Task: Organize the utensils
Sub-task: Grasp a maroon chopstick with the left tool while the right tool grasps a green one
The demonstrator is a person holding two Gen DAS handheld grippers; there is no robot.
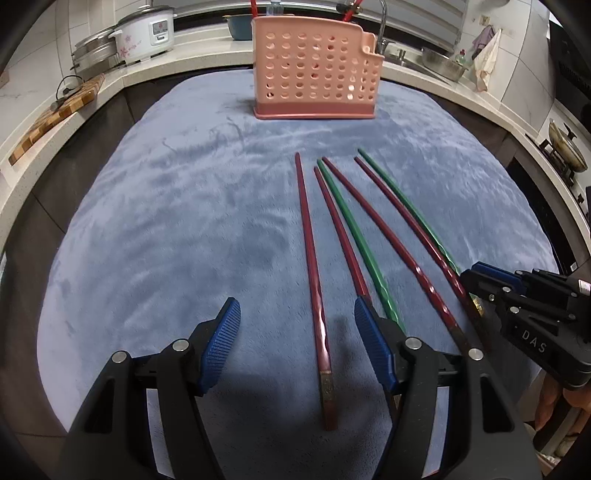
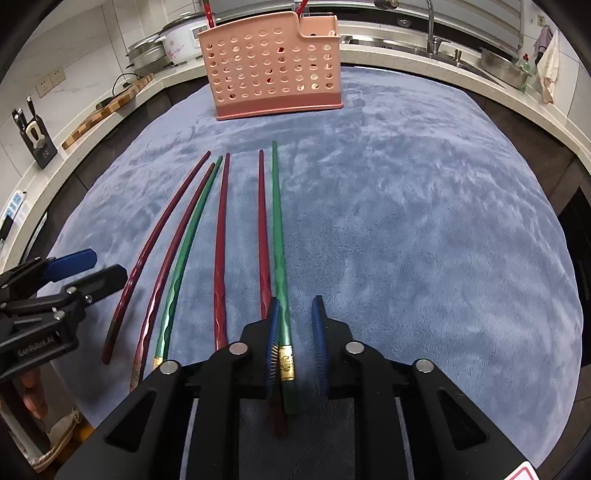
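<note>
Left gripper (image 1: 297, 341): jaws spread wide, grasping nothing; the leftmost red chopstick (image 1: 314, 280) lies on the cloth in the gap between its blue pads, touching neither
Right gripper (image 2: 297, 347): jaws partly parted around the butt end of the rightmost green chopstick (image 2: 277, 229); the left pad touches it, the right pad stands apart, so not clenched
Chopsticks: six lie side by side on the blue cloth (image 2: 424, 221), tips pointing far; four red, two green, fanned slightly
Other green chopstick (image 2: 184, 251): third from the left, touching a red one beside it
Pink holder (image 1: 314, 70): upright at the far edge of the cloth, well apart from the chopstick tips; red utensil ends poke out of its top
Background: rice cooker (image 1: 146, 35) far left on the counter, sink faucet (image 2: 430, 26) far right
</note>
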